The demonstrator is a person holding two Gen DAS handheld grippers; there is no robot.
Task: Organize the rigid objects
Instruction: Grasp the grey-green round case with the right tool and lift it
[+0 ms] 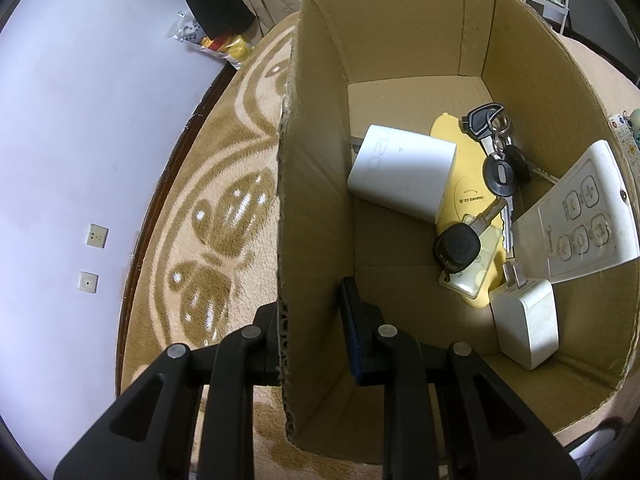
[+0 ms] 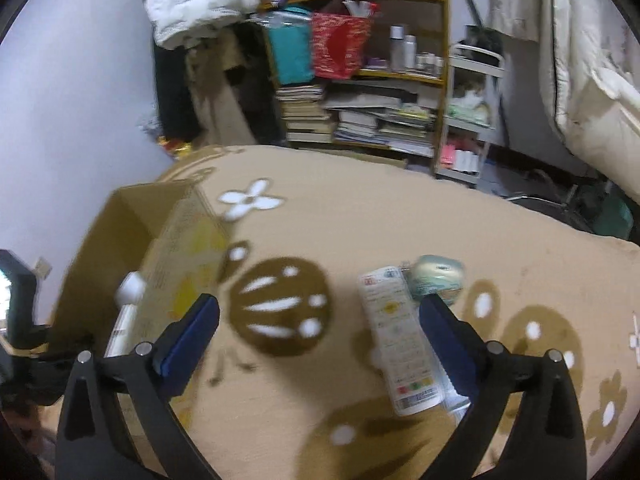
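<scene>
Cardboard fills the left wrist view: the open brown cardboard box stands on a beige blanket with brown flower pattern; the left gripper straddles its near wall, one finger outside and one inside, and I cannot tell whether they pinch it; inside lie a large white charger block, a flat yellow plastic card, a bunch of black-headed keys, a white remote control with round buttons leaning at 3 o'clock, and a small white plug adapter at 5 o'clock.

Right wrist view is blurred; the right gripper is spread wide and holds nothing; a long white remote control lies just inside its right finger; a round pale green object touches its far end; the box is at 9 o'clock.
</scene>
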